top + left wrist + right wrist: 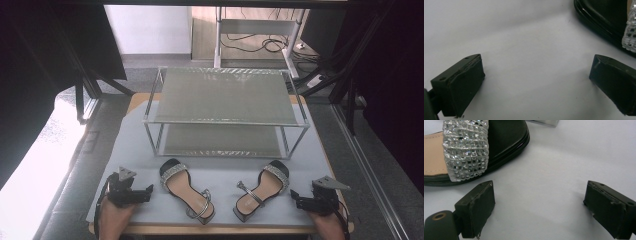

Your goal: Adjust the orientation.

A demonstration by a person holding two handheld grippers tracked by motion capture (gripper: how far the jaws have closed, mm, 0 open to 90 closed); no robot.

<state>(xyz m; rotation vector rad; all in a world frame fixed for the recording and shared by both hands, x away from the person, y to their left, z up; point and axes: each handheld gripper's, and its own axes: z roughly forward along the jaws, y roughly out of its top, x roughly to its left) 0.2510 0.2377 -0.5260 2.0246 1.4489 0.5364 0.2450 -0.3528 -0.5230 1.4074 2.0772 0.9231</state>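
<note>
Left gripper [149, 190] resting, jaws apart, empty | right gripper [295, 196] likewise | black flat sandals with silver rhinestone straps, left sandal [186, 189] at its 3 o'clock, right sandal [261, 189] at 9 (light, stiff-soled; straps snag) | grip sole edges.

Legible text, labels, brands, numbers, signs: none on any item or surface in the three views.
</note>
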